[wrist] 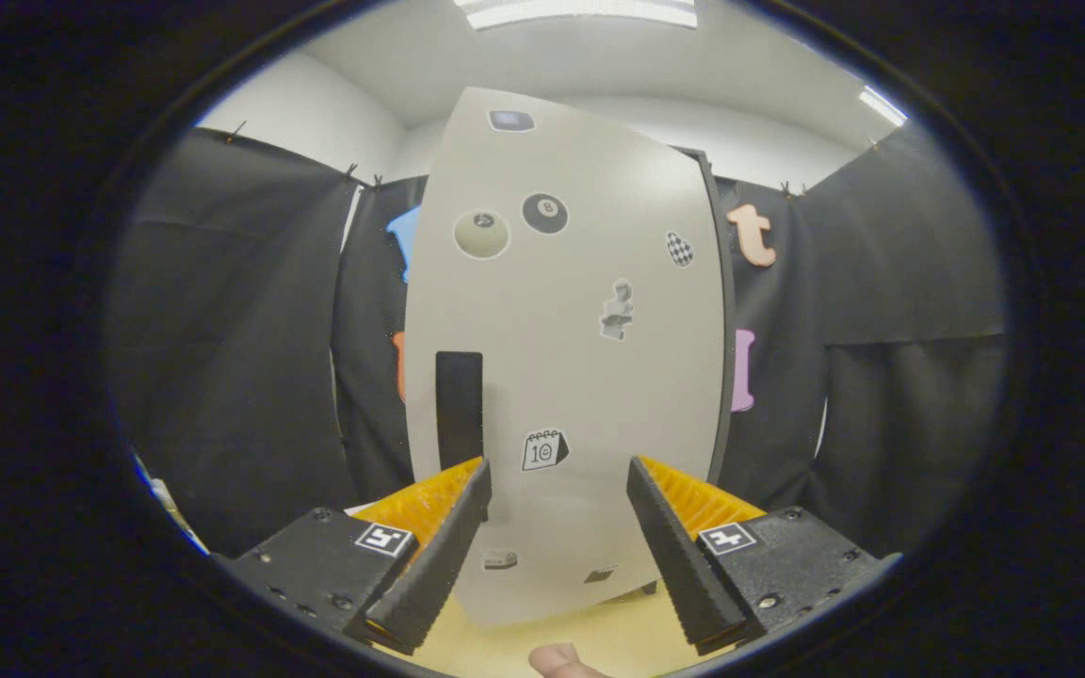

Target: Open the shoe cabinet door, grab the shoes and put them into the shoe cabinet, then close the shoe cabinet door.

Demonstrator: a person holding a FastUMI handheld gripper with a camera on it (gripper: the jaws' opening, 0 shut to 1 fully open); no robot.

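Black-curtained booth, pale worktop (599,631) below. Shoe cabinet door (566,377) stands upright just ahead of the gripper (557,508), looks shut. Fingers spread apart, grasping nothing. Dark vertical handle (459,405) sits left of door centre, long axis up-down, just above the left finger (439,546). No shoes seen, so stage unclear.

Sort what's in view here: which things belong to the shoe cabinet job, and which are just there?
Belongs to the job:
- shoe cabinet door, facing the camera
- dark handle on it, just beyond one finger
- gripper, open, holding nothing

Just there:
- stickers on the door
- black cloth on the booth wall
- ceiling light
- fingertip below the gripper
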